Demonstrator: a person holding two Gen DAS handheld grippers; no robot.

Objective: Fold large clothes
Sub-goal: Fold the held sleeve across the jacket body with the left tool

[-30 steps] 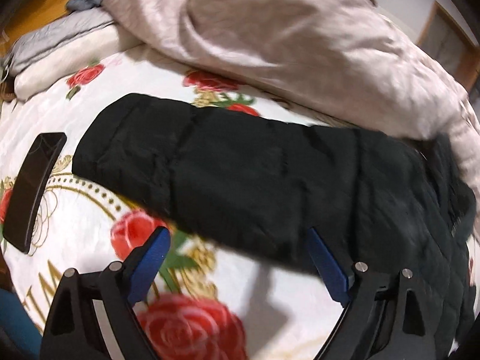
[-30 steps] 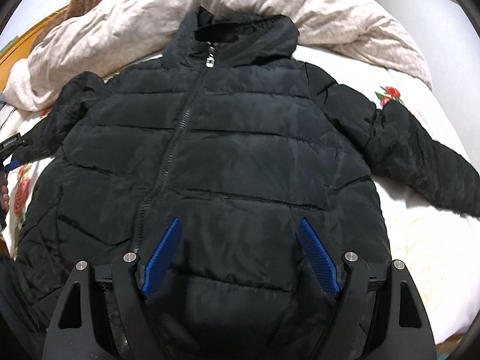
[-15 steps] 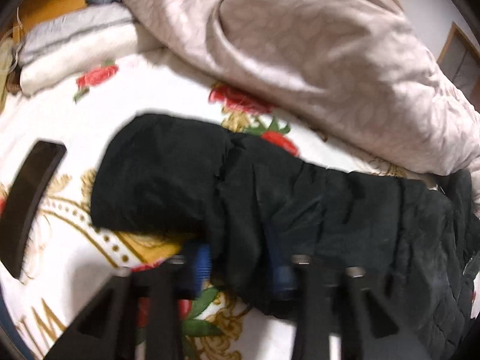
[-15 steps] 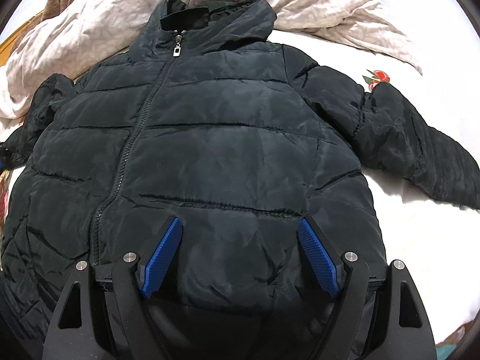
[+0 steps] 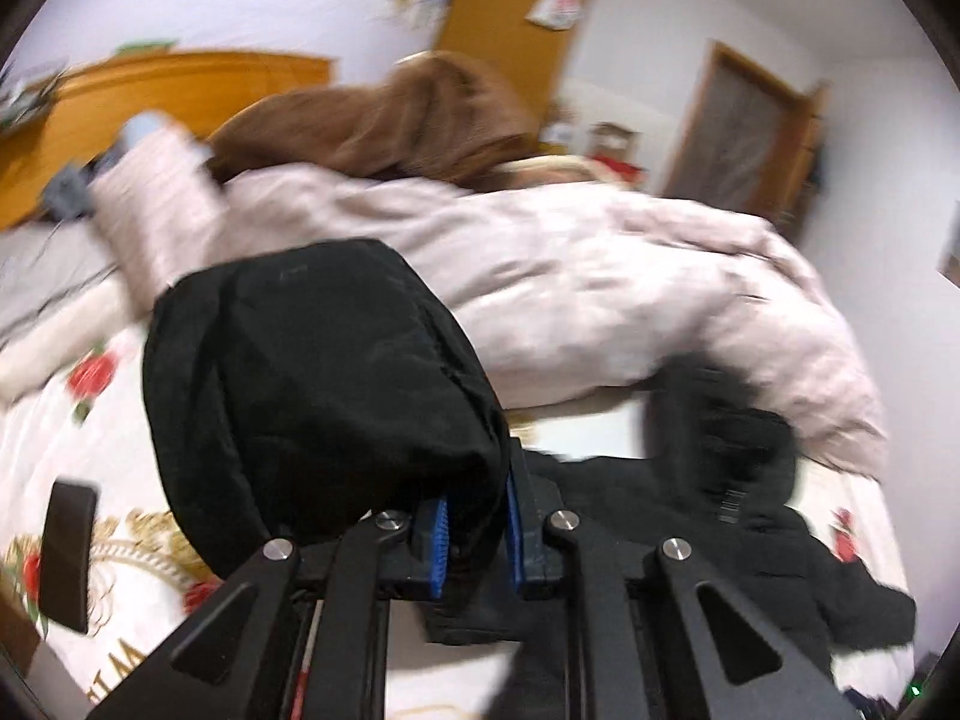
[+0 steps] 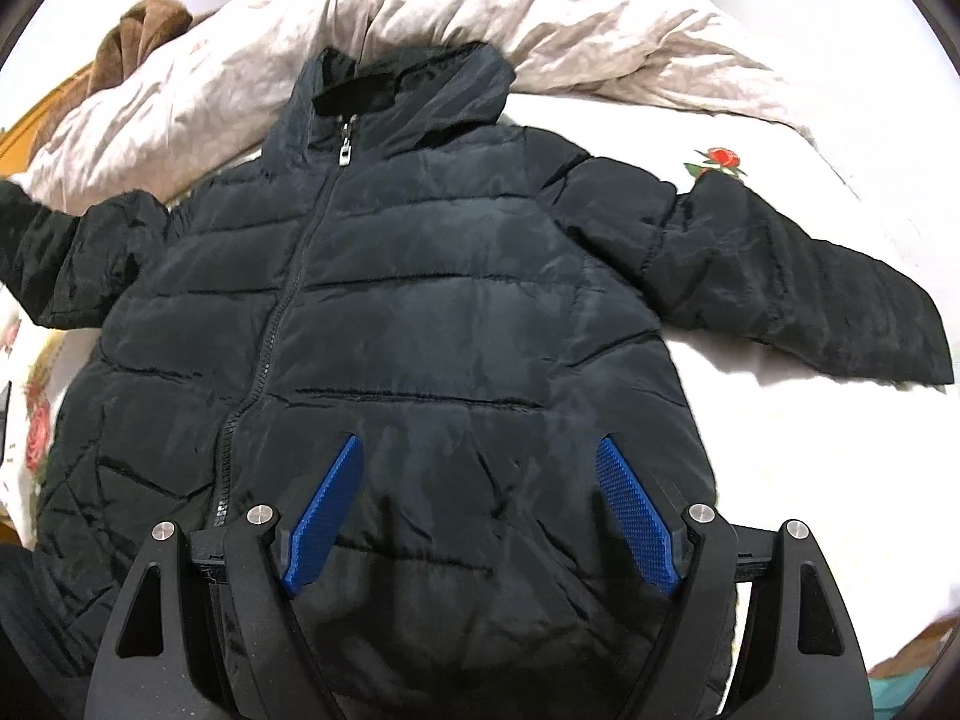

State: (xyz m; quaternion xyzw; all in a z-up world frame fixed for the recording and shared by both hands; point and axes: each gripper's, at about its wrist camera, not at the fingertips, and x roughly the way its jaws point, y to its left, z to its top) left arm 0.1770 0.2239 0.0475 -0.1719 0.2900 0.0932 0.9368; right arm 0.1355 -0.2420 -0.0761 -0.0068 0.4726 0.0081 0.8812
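The black puffer jacket (image 6: 384, 312) is spread face up on the bed (image 6: 780, 420), zipped, with its collar at twelve o'clock against the crumpled beige duvet (image 6: 540, 18). One sleeve (image 6: 804, 276) is laid out flat toward three o'clock. The other sleeve (image 5: 318, 372), at nine o'clock of the body, is raised off the floral bedspread (image 5: 72, 372) and is pinched near its cuff by the left hand-held gripper (image 5: 474, 525), whose jaws are closing on the padded fabric between the blue pads. The right hand-held gripper (image 6: 480, 510) is held above the lower front panel with its jaws spread wide and nothing between them.

The step in hand is judged to be the first sleeve fold. Next, the lifted sleeve would need to be carried across toward three o'clock and laid flat over the chest, the grip being kept until the cuff rests on the body. The bulky padding may spring back, so the torso might need to be pressed down by the free gripper. A dark phone (image 5: 66, 558) is left on the bedspread at eight o'clock in the left wrist view, apart from the jacket.
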